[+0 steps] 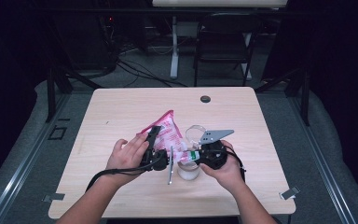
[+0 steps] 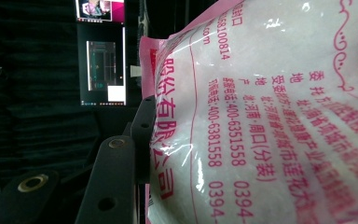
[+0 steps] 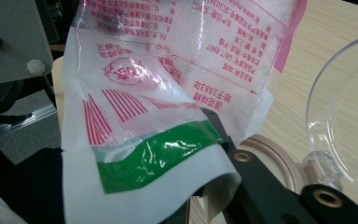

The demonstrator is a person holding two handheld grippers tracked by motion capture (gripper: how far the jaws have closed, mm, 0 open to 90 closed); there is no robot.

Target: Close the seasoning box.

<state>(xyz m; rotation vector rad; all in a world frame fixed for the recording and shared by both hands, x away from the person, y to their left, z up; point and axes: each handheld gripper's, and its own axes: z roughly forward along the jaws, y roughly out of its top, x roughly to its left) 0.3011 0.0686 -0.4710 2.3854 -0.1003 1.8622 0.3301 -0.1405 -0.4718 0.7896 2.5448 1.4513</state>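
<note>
you have the pink-and-white bag (image 1: 168, 133) lifted off the table (image 1: 121, 107) and tilted, its fat end up and back, its narrow mouth end down over the clear jar (image 1: 188, 170) that stands near the front middle. your left gripper (image 1: 154, 140) has its jaws partway closed on the full body of the bag; in the left gripper view the plastic presses against the black jaw. your right gripper (image 1: 192, 156) has its jaws clamped on the bag's flat end with the green strip (image 3: 158, 156). the jar's hinged clear lid (image 3: 342, 116) stands open beside it.

so, by my reading, picking up, opening the jar and lining up are done. what is left is the pour itself: i can't tell whether any white grains are in the jar or falling. after that, you'd set the bag down and close the lid.
</note>
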